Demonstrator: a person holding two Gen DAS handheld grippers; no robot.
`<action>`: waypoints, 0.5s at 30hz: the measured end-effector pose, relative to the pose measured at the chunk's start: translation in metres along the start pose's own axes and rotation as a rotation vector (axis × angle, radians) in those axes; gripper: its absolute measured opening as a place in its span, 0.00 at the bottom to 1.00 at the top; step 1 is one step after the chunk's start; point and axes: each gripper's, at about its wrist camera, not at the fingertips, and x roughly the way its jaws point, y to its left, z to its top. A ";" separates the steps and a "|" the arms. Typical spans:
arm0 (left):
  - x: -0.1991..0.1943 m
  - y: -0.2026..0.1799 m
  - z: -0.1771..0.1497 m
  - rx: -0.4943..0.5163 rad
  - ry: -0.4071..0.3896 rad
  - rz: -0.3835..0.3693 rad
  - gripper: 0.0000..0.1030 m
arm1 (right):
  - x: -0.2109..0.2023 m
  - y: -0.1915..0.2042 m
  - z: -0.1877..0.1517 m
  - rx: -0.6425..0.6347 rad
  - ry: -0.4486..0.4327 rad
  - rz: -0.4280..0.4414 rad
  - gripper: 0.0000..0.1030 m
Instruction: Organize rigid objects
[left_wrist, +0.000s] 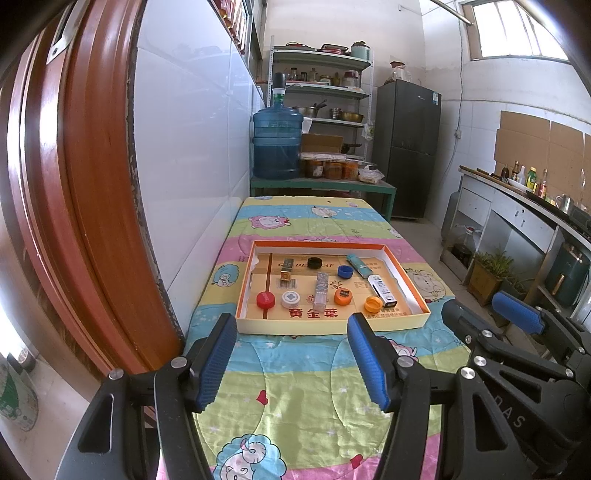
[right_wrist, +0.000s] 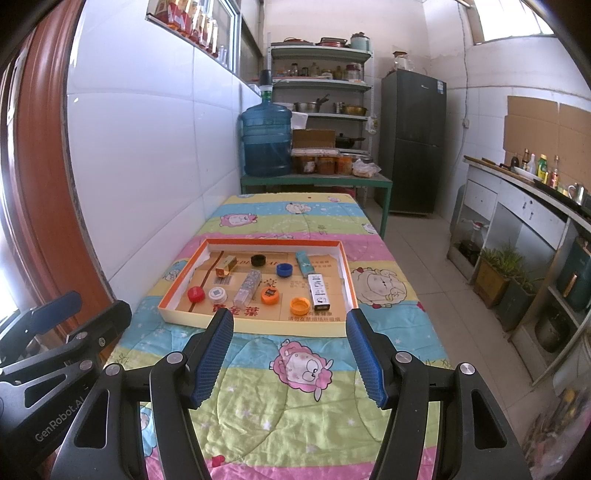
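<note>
Both tools, left tool and right tool, hung wide open and empty just short of the tray on the worktop. Caps like the red cap looked light, hard, probably slippery; I'd pinch across the rim.

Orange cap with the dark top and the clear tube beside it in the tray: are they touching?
Apart. The right wrist view shows a strip of tray floor between the orange cap and the clear tube; the left wrist view shows the same gap.
</note>
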 end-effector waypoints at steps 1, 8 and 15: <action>0.000 0.000 0.000 0.000 0.001 0.001 0.61 | 0.000 0.000 0.000 0.001 0.000 0.000 0.63; 0.001 0.000 -0.002 0.000 0.003 0.000 0.61 | 0.000 0.000 0.000 0.001 0.001 0.000 0.63; 0.001 0.000 -0.001 -0.001 0.003 0.001 0.61 | 0.000 0.000 0.000 0.001 0.000 0.000 0.63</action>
